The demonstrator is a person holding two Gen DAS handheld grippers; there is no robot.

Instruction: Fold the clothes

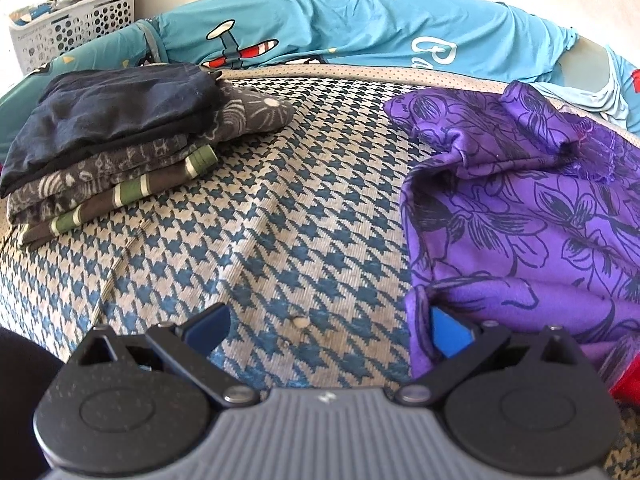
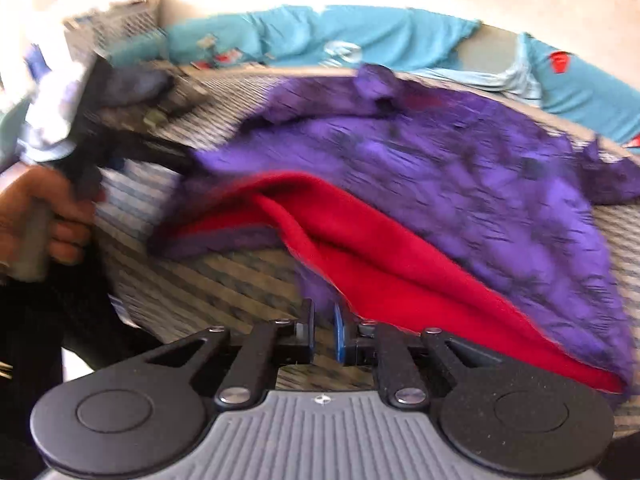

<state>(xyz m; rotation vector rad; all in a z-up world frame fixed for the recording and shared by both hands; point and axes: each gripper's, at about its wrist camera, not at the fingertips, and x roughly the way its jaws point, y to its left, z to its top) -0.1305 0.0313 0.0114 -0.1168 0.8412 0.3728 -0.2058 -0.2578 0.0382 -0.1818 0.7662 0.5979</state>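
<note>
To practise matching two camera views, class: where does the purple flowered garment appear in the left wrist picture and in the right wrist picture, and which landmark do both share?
Left wrist view: the purple flowered garment fills the right side, lying crumpled on the houndstooth mat.
Right wrist view: it spreads, blurred, across the centre and right, its red lining showing.
Shared landmark: the turquoise bedding along the back.

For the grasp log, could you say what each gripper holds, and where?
Right gripper seems to pinch the purple garment by its near edge; left gripper is open, holding nothing.
</note>
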